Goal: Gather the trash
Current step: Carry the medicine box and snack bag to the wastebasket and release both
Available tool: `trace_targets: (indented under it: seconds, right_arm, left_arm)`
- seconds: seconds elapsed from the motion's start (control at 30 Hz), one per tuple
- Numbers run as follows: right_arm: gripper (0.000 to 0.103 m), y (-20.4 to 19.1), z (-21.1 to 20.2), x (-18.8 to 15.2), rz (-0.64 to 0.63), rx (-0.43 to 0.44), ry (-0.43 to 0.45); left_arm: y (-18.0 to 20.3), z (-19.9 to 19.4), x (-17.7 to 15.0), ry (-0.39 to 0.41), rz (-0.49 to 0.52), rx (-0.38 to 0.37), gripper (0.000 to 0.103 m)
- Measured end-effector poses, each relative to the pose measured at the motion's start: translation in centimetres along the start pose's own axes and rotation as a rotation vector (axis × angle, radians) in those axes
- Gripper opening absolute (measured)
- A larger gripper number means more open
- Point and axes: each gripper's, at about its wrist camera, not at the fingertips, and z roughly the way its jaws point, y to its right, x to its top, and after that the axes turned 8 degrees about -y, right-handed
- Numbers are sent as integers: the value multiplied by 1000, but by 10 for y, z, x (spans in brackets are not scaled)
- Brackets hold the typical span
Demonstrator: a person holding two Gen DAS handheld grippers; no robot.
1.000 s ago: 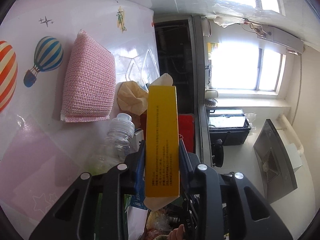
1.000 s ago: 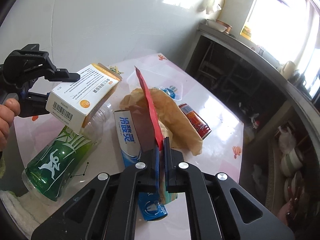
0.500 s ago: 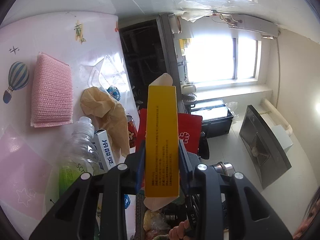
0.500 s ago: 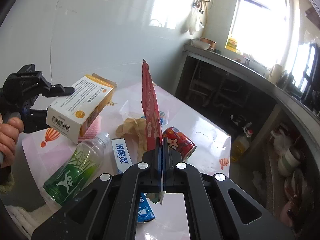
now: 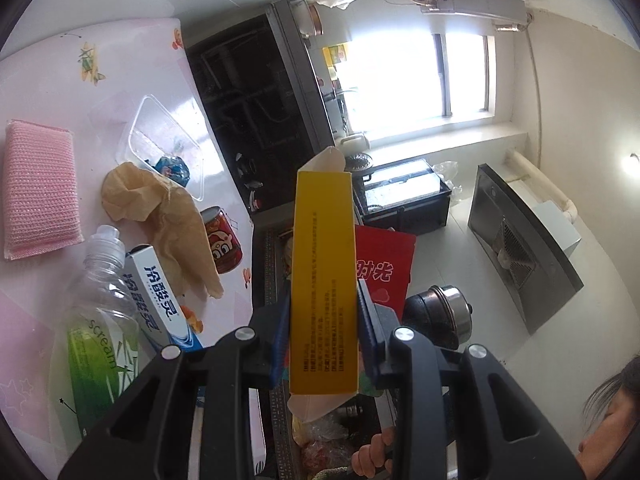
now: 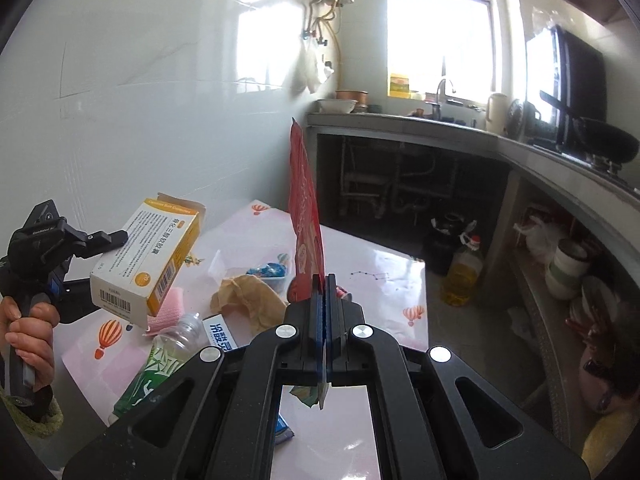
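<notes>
Both hands hold their tongs raised above the table. The left tongs pinch a yellow carton across its narrow sides, the box running lengthwise between the pads. The right tongs are pressed together on a flat red packet, which stands edge-on and upright. The right view shows the carton's white printed face and barcode; the left view alone shows the red can beside the crumpled brown paper, away from the table's edge.

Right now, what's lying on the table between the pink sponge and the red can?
In the left wrist view, crumpled brown paper lies between the pink sponge and the red can.
</notes>
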Motion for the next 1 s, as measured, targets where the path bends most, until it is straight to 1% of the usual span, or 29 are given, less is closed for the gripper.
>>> trace_targets:
  seconds: [0.2,0.37,0.63,0.77,0.9,1.0]
  right_arm:
    - [0,31,-12,-22,93,-65,1]
    - [0,58,-22,-39,157,-114,-9]
    - [0,93,-36,-73,250,-200,-57]
    - [0,108,-42,-90,295,-246,-82]
    - [0,120,-51,-112,342,-282,-107]
    - [0,131,-56,-125,372,-311,-127]
  left_arm:
    - [19,42,-9,-100,54,29,29]
    - [33,80,-22,-168,92,59,29]
    - [56,152,-56,-291,146,96,29]
    - [63,190,-74,-354,178,142,29]
    - [67,225,-90,-419,194,160,29]
    - [75,255,-104,-470,237,196,29]
